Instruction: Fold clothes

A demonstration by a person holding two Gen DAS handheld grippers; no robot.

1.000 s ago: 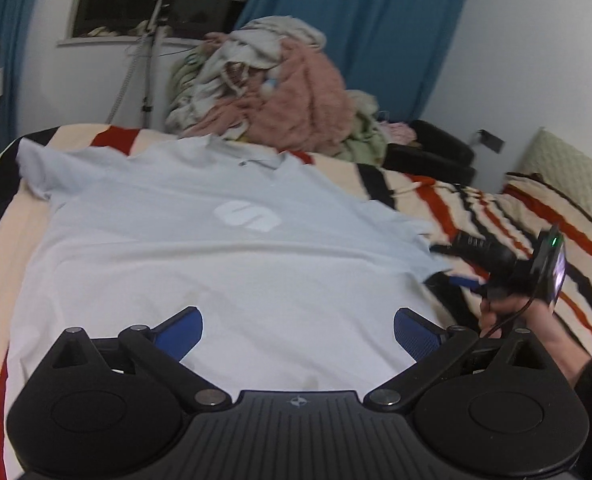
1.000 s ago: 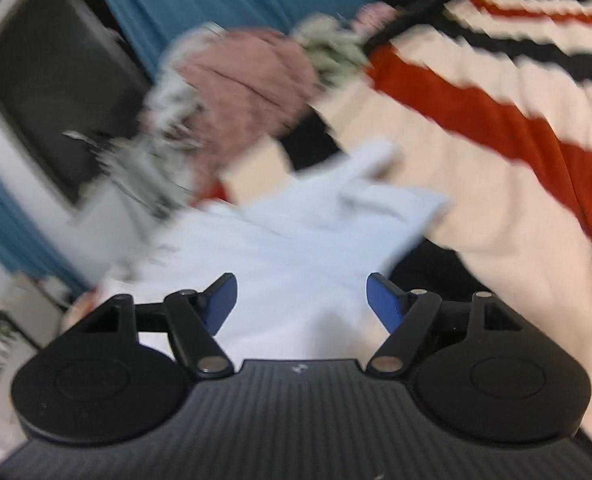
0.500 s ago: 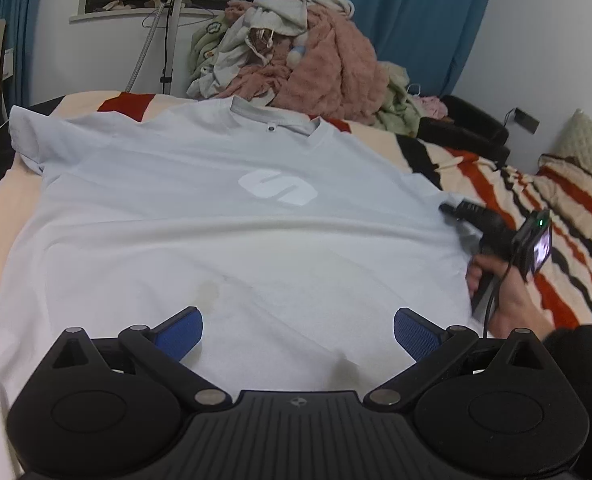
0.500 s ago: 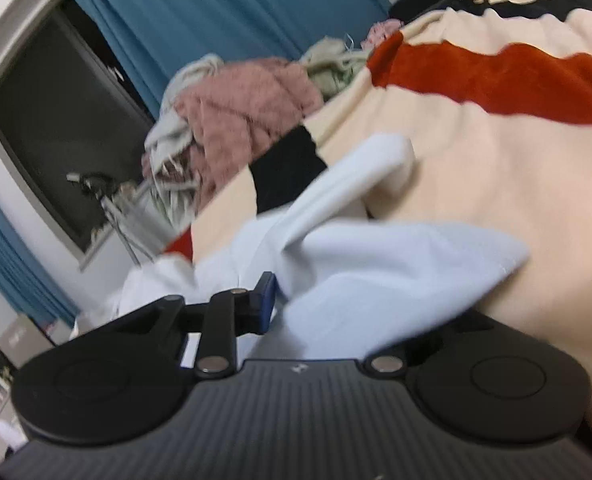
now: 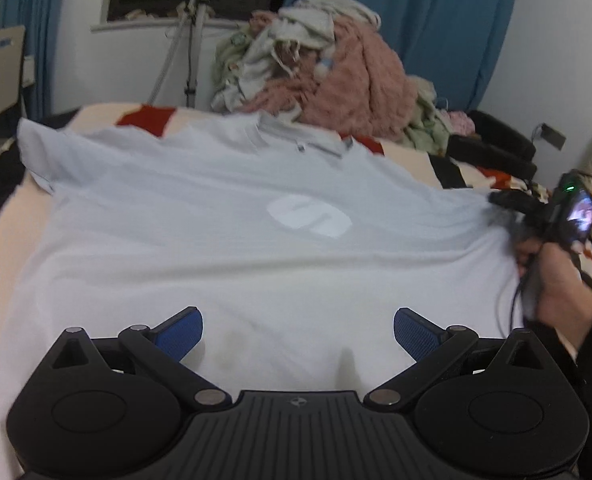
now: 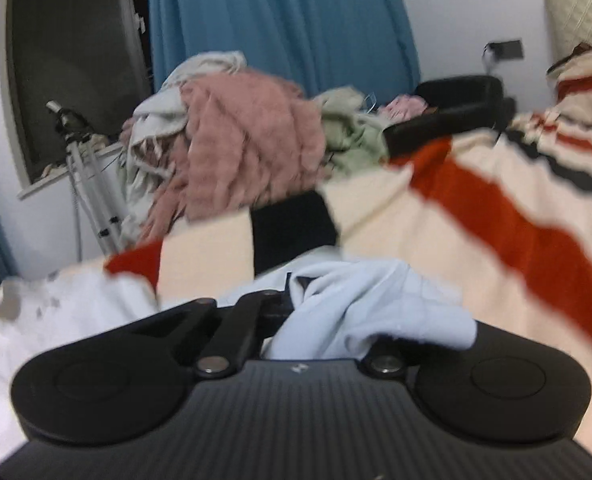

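A pale blue T-shirt [image 5: 256, 248] with a white chest logo lies face up on the striped bed, collar at the far end. My left gripper [image 5: 296, 328] hovers open over the shirt's lower part, with nothing between its blue pads. At the right edge of the left wrist view a hand [image 5: 552, 280] holds my right gripper [image 5: 508, 200] at the shirt's right sleeve. In the right wrist view the right gripper [image 6: 288, 292] has its jaws closing tight on the bunched sleeve [image 6: 356, 300]. The cloth drapes over the right finger and hides it.
A heap of pink, grey and green clothes [image 5: 328, 68] sits at the far end of the bed. A tripod [image 5: 188, 40] stands by the window behind it. A black bag [image 5: 492, 144] and a pillow [image 6: 580, 12] lie to the right on the striped blanket [image 6: 496, 220].
The right gripper went from open around the sleeve to pinched on it and drew it outward to the right, stretching the shirt. The left gripper moved forward and lower over the shirt.
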